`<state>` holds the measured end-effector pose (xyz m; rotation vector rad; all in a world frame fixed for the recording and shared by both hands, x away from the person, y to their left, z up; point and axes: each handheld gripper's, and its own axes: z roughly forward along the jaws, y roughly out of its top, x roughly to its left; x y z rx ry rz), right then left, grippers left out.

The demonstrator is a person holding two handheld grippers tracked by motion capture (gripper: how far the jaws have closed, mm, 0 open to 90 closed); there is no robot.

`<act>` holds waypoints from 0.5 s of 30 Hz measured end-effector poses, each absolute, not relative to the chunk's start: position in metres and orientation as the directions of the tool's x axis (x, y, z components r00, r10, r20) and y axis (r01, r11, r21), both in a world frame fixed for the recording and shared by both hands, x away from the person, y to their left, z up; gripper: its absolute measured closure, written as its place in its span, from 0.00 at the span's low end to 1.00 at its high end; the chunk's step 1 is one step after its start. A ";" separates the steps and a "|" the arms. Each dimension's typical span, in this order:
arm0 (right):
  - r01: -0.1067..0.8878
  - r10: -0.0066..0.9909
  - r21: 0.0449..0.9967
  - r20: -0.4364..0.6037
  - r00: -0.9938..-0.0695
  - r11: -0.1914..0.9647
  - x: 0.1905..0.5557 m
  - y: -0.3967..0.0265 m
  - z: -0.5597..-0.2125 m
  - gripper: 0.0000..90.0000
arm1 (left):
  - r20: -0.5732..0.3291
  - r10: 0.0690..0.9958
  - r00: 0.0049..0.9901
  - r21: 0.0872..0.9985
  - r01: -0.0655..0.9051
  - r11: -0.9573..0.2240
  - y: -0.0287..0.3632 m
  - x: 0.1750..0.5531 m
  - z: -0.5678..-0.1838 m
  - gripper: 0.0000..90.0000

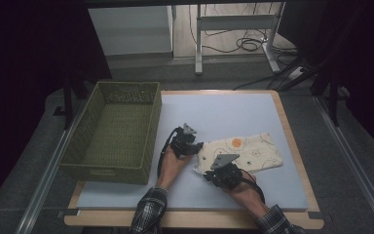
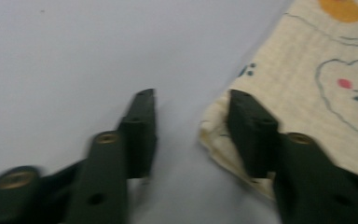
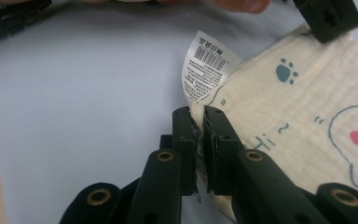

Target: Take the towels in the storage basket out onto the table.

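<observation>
A cream printed cloth (image 1: pixel 246 152) lies flat on the pale grey table (image 1: pixel 214 109) at centre right of the high view, with an orange spot near its upper left end. At its left end both grippers meet it. The right gripper (image 3: pixel 198 122) rises from the bottom of its own view with the two black jaws drawn almost together, pinching the near edge of the cloth just below a white care label (image 3: pixel 206 65) that curls up from the corner. In the high view this gripper (image 1: pixel 222 171) sits at lower centre, on the cloth's lower left corner. The left gripper (image 2: pixel 191 123) has its jaws spread apart: the left jaw rests on bare table, the right jaw lies on top of the cloth's corner, and the cloth edge sits in the gap without being squeezed. In the high view it (image 1: pixel 187 144) is just left of the cloth. A green woven basket (image 1: pixel 111 168) stands well apart at the left of the frame.
</observation>
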<state>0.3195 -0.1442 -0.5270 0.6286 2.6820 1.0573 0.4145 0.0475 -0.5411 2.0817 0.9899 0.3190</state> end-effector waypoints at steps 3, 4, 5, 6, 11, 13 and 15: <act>0.336 0.453 0.687 0.012 -0.892 0.645 0.322 -0.144 -0.527 0.93 | -0.127 0.722 0.680 0.753 0.540 -0.377 0.047 0.412 -0.541 0.95; 0.342 0.453 0.688 0.022 -0.891 0.640 0.322 -0.144 -0.527 0.93 | -0.120 0.731 0.672 0.753 0.541 -0.374 0.047 0.410 -0.541 0.95; 0.347 0.449 0.689 0.035 -0.893 0.636 0.323 -0.143 -0.527 0.93 | -0.118 0.740 0.662 0.757 0.543 -0.364 0.048 0.408 -0.541 0.96; 0.348 0.445 0.690 0.042 -0.895 0.634 0.323 -0.142 -0.527 0.93 | -0.113 0.752 0.649 0.761 0.543 -0.355 0.050 0.406 -0.540 0.96; 0.347 0.415 0.702 0.079 -0.906 0.623 0.322 -0.123 -0.528 0.93 | -0.138 0.793 0.593 0.774 0.564 -0.287 0.070 0.394 -0.540 0.96; 0.322 0.393 0.702 0.065 -0.917 0.635 0.319 -0.113 -0.528 0.93 | -0.154 0.800 0.580 0.782 0.566 -0.260 0.078 0.390 -0.539 0.96; 0.308 0.385 0.705 0.055 -0.921 0.639 0.317 -0.107 -0.526 0.93 | -0.147 0.801 0.580 0.788 0.558 -0.259 0.081 0.388 -0.537 0.97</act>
